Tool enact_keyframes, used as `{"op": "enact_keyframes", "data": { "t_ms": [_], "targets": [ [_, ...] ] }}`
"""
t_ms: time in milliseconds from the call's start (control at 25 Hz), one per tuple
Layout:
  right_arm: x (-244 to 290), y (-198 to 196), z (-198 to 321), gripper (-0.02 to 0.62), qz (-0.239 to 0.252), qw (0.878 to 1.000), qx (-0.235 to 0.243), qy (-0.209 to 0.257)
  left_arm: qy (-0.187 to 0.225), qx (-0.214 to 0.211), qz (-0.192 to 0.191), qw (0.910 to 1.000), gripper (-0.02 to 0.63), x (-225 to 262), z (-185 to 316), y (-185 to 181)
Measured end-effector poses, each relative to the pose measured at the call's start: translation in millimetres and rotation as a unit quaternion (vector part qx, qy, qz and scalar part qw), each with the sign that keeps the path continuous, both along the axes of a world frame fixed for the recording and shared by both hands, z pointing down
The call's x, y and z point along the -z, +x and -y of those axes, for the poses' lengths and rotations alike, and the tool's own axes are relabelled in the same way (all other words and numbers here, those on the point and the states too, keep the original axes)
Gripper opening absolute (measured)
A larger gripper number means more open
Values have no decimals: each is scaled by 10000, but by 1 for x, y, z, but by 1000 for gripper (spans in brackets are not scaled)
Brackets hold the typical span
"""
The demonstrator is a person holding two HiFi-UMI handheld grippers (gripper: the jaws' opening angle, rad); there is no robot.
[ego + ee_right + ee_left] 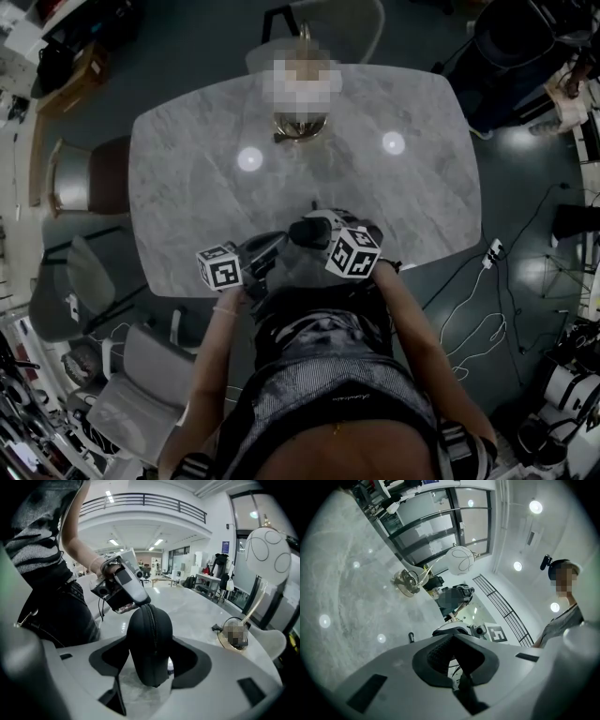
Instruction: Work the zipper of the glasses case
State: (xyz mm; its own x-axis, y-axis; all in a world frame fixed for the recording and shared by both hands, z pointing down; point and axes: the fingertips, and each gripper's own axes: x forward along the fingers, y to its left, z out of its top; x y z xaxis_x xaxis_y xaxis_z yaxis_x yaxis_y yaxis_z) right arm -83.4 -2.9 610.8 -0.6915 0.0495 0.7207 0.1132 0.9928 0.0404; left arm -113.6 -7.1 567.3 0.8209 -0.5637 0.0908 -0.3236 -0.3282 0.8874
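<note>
The glasses case (150, 639) sits between the right gripper's (151, 656) jaws above the surface's (187, 169) near edge, with the left gripper (275, 247) at its left end. A lamp (300, 124) stands near the far edge.

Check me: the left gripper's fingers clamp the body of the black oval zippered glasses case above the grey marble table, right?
No, the fingers of the right gripper clamp the body of the black oval zippered glasses case above the grey marble table. The right gripper view shows it; the left gripper only meets the zipper end.
</note>
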Motion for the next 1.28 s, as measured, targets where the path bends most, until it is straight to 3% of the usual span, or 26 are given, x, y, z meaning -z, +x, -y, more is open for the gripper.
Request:
{"op": "enact_keyframes", "data": {
  "t_ms": [320,600,760,1080,1280],
  "targets": [
    [-1,-1,-1,310,-67,10000,-11,0,-64,-186,975,9950,6,11,2,7],
    [-2,-4,-2,310,-181,9998,9,39,-120,-279,1691,9851,8,20,3,14],
    [-1,-3,-2,310,-205,9998,-39,9,-47,-371,2199,9748,7,24,4,20],
    [0,4,5,310,-133,9995,-113,-265,199,-617,2508,9659,8,32,18,47],
    [1,17,11,310,-26,9987,-129,-493,315,-710,2353,9688,8,34,24,66]
  ]
}}
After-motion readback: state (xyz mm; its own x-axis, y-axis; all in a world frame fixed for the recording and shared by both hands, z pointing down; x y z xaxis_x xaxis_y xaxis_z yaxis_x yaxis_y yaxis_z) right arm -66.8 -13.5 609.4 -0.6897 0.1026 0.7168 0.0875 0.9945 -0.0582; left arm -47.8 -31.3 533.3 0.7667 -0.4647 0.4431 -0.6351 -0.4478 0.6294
